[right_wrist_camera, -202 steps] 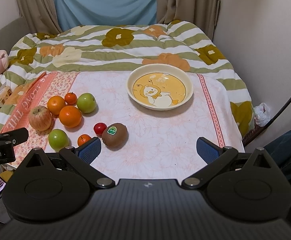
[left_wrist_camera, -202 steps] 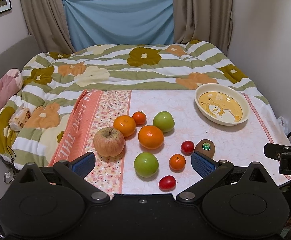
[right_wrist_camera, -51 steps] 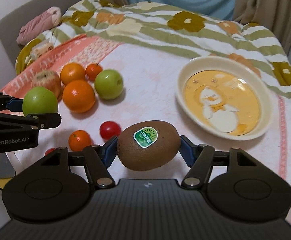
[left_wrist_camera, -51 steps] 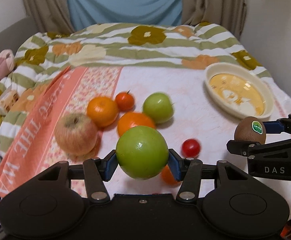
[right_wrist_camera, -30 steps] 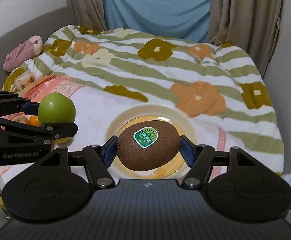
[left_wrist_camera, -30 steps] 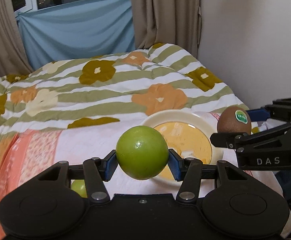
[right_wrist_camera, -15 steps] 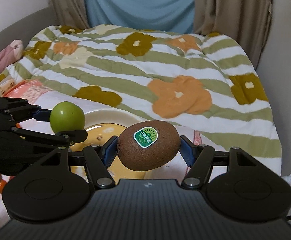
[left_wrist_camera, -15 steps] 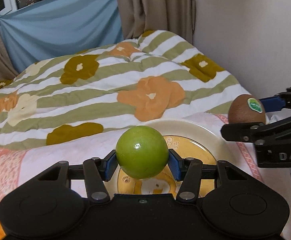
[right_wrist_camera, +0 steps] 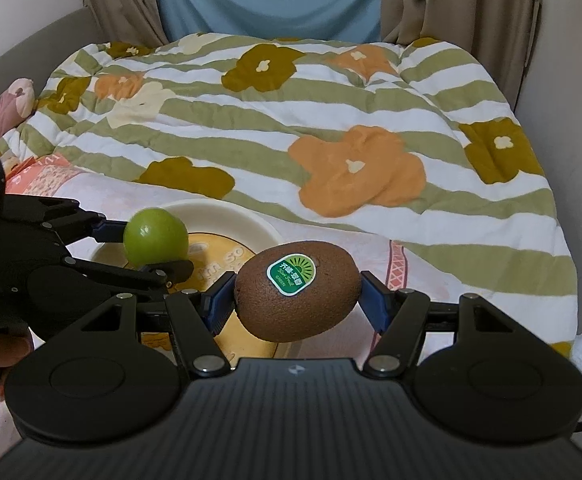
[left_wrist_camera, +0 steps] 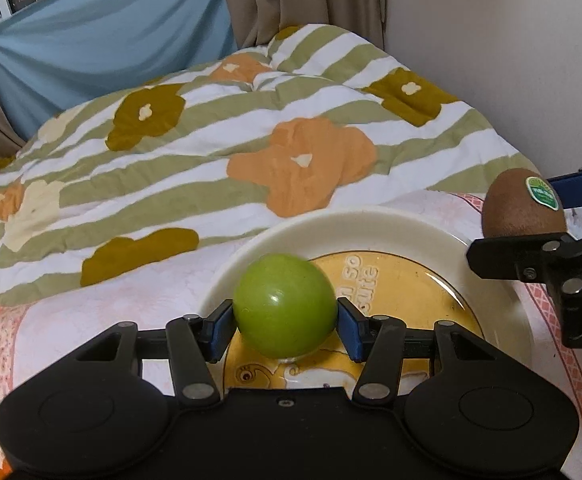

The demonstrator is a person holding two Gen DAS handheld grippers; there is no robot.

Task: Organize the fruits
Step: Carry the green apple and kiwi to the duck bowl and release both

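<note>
Hovering over the plate [left_wrist_camera: 371, 220], the left gripper [left_wrist_camera: 285, 322] has its two blue pads clamped on opposite sides of the green apple [left_wrist_camera: 285, 304]. In the left wrist view the apple sits at the frame's centre, directly above the plate's yellow printed well, with the cream rim curving behind it.

The right gripper [right_wrist_camera: 297, 300] is clamped on the kiwi [right_wrist_camera: 297, 290], whose long axis runs left to right across the frame, from one pad to the other, sticker facing up. In the right wrist view the plate [right_wrist_camera: 227, 216] lies in the lower left, mostly hidden behind the kiwi and the other tool; the kiwi overlaps only the plate's right-hand rim. The left wrist view agrees: the kiwi [left_wrist_camera: 525, 208] hangs at the right edge of the frame, beyond the rim, not over the well.

So the apple looks nearer a clean drop: straight down would land it inside. The kiwi, as I judge it, needs to travel toward frame-left before release, or it may catch the rim and roll onto the cloth [left_wrist_camera: 91, 312].
</note>
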